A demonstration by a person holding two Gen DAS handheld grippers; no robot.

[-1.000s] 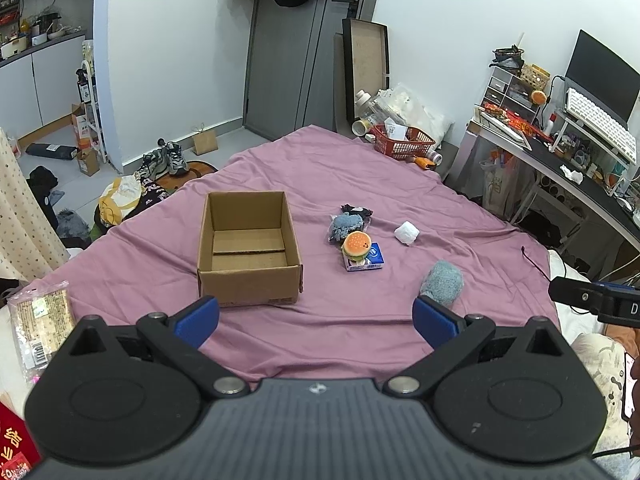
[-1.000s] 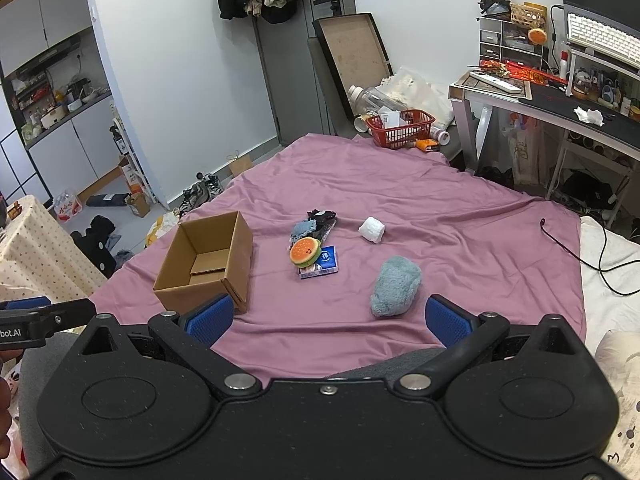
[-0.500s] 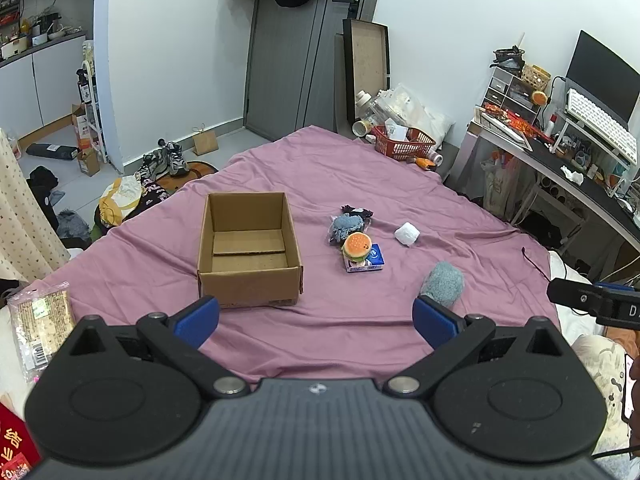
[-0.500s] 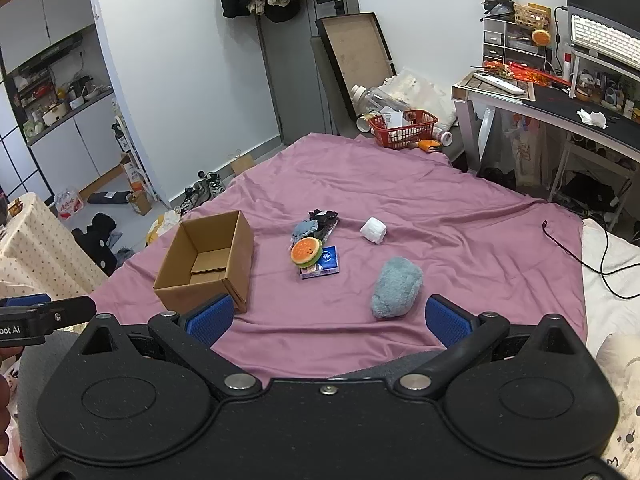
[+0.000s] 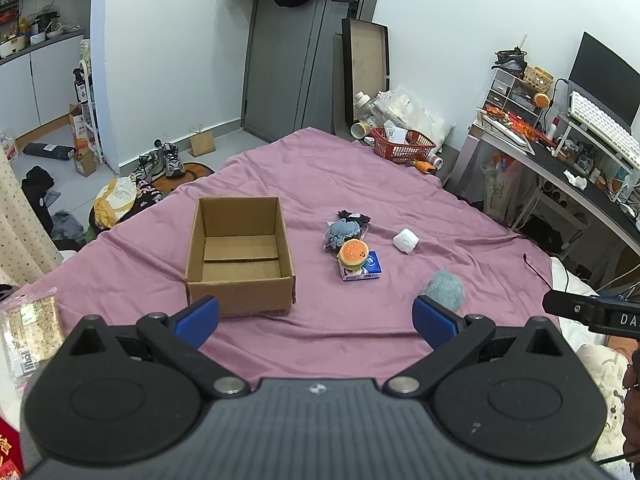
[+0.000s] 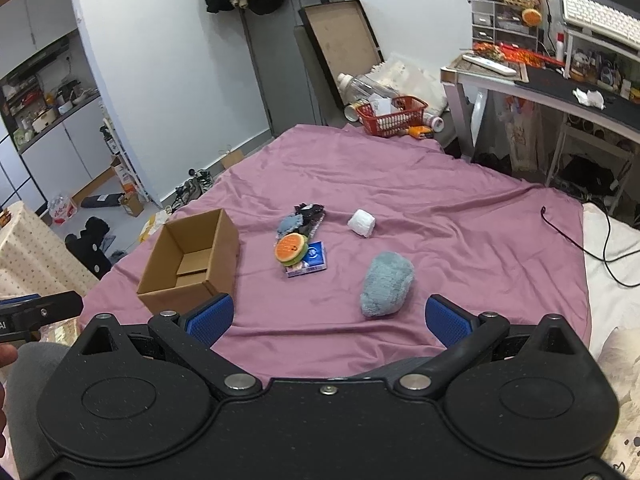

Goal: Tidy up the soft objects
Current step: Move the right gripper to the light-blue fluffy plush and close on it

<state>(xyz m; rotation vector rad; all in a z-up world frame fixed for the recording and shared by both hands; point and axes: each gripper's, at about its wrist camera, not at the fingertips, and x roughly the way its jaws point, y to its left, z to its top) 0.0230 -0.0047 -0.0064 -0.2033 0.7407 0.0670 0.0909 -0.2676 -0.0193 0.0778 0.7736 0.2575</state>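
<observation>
Both grippers hang above the near edge of the bed (image 5: 360, 168), which is spread with a purple sheet. The left gripper (image 5: 316, 320) has its blue fingers (image 5: 197, 318) spread wide apart with nothing between them; the right gripper (image 6: 327, 318) is likewise splayed wide and holds nothing.

On the sheet, toward the bed's left side, an open cardboard box (image 5: 239, 256) stands upright with nothing visible inside it. To its right, around the middle of the bed, lies a small cluster: a plush hamburger (image 5: 353, 254) resting on a small blue packet (image 5: 366, 270), and just behind them a bluish cloth bundle (image 5: 344, 232) against something dark I can't make out. A little further right, apart from the cluster, sits a small white roll (image 5: 405, 240). Nearer the bed's front edge and to the right lies a fuzzy blue-grey plush (image 6: 387, 283), just ahead of the right gripper and between its fingers in that camera's view, though not touched by them.

A red basket (image 5: 402, 148) sits at the bed's far corner. At the near left corner a clear snack packet (image 5: 30, 326) lies beside the left gripper. A black cable (image 6: 576, 240) trails over the bed's right edge.
</observation>
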